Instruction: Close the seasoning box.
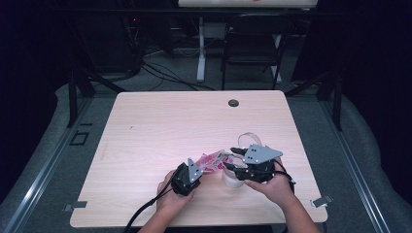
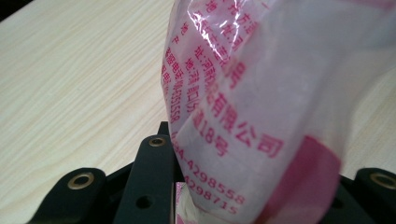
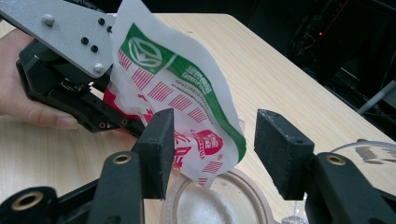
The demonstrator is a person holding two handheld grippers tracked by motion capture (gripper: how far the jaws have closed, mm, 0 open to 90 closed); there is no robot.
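Observation:
A plastic pouch printed in red, white and green hangs tilted over a clear jar. My left gripper is shut on the pouch's upper part; in the left gripper view the pouch sits between the jaws of that gripper. In the right gripper view the pouch points its open lower corner into the jar, which holds white powder. My right gripper is open, its pads either side of that corner without pressing it. The left gripper shows there too, held by a hand.
The wooden table has a round cable hole at its far edge. A clear round lid lies just beyond the jar. A folding chair and a desk leg stand behind the table.

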